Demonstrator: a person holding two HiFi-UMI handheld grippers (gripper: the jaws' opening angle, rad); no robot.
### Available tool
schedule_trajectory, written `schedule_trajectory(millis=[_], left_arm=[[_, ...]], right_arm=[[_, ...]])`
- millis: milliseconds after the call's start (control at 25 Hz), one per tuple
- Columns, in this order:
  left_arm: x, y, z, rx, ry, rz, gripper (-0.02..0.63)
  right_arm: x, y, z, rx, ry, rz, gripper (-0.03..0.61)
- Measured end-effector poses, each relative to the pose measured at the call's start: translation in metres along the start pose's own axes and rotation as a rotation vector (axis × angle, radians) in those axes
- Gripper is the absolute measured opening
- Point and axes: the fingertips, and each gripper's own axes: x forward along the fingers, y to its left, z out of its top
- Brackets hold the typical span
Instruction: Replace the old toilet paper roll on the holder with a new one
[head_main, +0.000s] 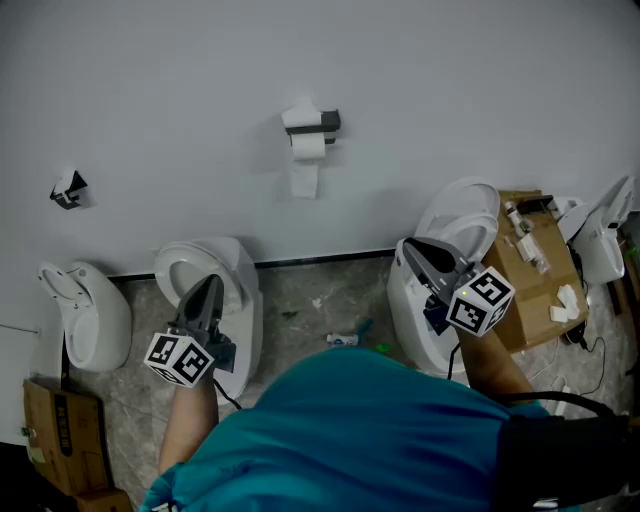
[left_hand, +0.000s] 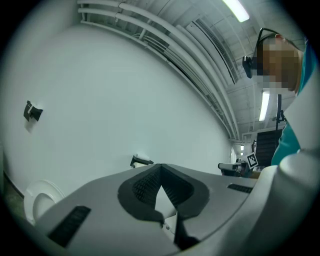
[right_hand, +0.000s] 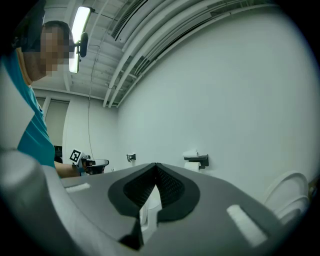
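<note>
- Holder (head_main: 328, 122): dark, fixed to the white wall (head_main: 480, 80) about midway along it, well above the wall's bottom edge.
- Roll (head_main: 308, 146) hangs on the holder, with a strip of paper trailing down from it. A second roll (head_main: 299, 116) sits on the holder's top.
- Left gripper (head_main: 211, 283): jaws pressed fully together with nothing between them. It is held level over the open bowl of a toilet (head_main: 238, 262), well short of the wall.
- Right gripper (head_main: 413, 246): jaws likewise closed tight and empty. It is level, above the near edge of a second toilet (head_main: 470, 205) whose lid is raised.
- Each gripper's cube carries black-and-white square markers, patterns only.
- A smaller dark bracket (head_main: 68, 188) is on the wall towards its left end, above a third toilet (head_main: 95, 320).
- Open cardboard box (head_main: 535, 300) stands just right of the second toilet with small white items inside. Another carton (head_main: 55, 430) is at the floor's near left corner, its print too small to read.
- Scraps of litter (head_main: 345, 339) lie on the floor between the two nearer toilets.
</note>
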Motion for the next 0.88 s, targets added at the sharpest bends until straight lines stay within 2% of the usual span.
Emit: schedule_trajectory(millis=[160, 400, 520, 680, 880], left_arm=[[0.021, -0.029, -0.009, -0.001, -0.007, -0.021, 0.006], [0.059, -0.091, -0.033, -0.012, 0.008, -0.049, 0.006], [0.072, -0.112, -0.046, -0.009, 0.044, -0.048, 0.006], [0.078, -0.106, -0.052, 0.011, 0.061, -0.047, 0.006], [0.094, -0.06, -0.051, 0.0, 0.06, -0.055, 0.006]], right_arm=[[-0.026, -0.018, 0.005, -0.02, 0.002, 0.008, 0.003], [-0.078, -0.068, 0.005, 0.003, -0.013, -0.001, 0.003], [-0.087, -0.086, -0.002, 0.01, -0.005, 0.011, 0.003], [-0.071, -0.092, -0.01, 0.029, -0.002, 0.043, 0.003], [-0.019, -0.093, -0.015, 0.027, 0.013, 0.055, 0.008]])
